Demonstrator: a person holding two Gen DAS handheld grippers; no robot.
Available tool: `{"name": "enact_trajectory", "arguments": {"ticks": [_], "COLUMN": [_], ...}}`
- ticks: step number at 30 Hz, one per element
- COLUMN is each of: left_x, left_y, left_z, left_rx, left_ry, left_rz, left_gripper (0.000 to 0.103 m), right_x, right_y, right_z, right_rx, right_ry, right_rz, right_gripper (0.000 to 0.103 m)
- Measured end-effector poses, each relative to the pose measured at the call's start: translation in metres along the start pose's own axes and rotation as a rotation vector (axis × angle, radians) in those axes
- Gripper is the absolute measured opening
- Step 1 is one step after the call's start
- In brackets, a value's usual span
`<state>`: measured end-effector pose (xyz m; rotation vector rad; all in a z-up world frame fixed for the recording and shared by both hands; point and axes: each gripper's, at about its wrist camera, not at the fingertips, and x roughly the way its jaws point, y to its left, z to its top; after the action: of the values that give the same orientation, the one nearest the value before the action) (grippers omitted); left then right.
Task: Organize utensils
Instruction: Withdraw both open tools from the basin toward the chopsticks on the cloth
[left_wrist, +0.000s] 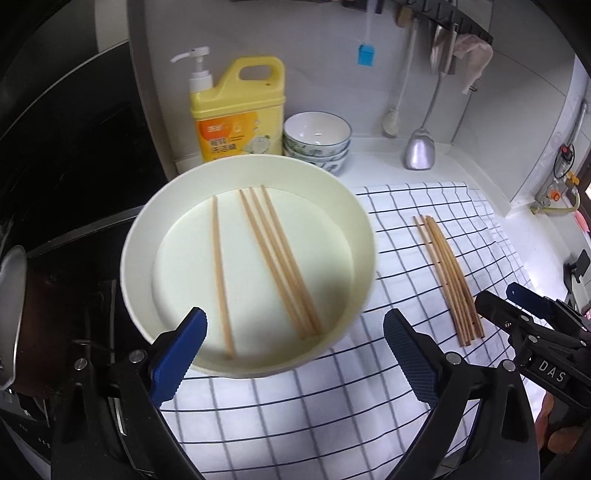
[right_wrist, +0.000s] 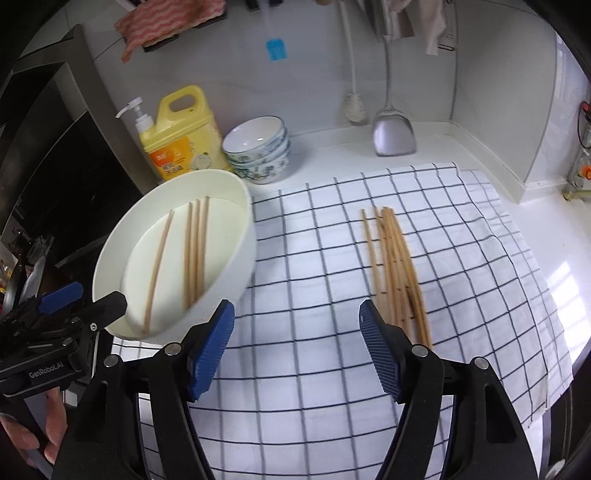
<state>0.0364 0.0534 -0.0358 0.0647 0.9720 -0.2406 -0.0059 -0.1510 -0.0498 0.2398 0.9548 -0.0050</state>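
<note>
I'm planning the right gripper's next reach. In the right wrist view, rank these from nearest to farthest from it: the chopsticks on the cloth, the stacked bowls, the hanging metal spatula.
From the right gripper:
1. Chopsticks on the cloth, just ahead, right.
2. Stacked bowls, back left, off the cloth.
3. Hanging metal spatula, against the back wall, right of the bowls.

- Left gripper (left_wrist: 293, 345): jaws spread wide, nothing between the pads, pointing steeply downward.
- Right gripper (right_wrist: 295, 345): jaws apart, empty, likewise angled downward.
</note>
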Motion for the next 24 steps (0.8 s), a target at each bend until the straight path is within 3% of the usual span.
{"name": "enact_trajectory", "arguments": {"ticks": [8, 13, 24], "left_x": [0.012, 0.020, 0.064], "left_y": [-0.065, -0.106, -0.150], "left_z": [-0.010, -0.019, -0.025], "left_rx": [-0.055, -0.082, -0.119], "left_ry": [0.007, 0.014, 0.014], "left_rz": [0.010, 0.056, 0.103], "left_gripper": [0.095, 0.096, 0.096], "right_x": [-0.007, 0.001, 0.038], "right_y": [-0.076, -0.116, -0.154], "right_z": [-0.005, -0.007, -0.013], "right_rx": [-0.027, -0.075, -0.132], "right_ry": [0.026, 0.044, 0.065], "right_rz": [0.004, 0.030, 0.050], "right_gripper": [0.069, 0.071, 0.071]}}
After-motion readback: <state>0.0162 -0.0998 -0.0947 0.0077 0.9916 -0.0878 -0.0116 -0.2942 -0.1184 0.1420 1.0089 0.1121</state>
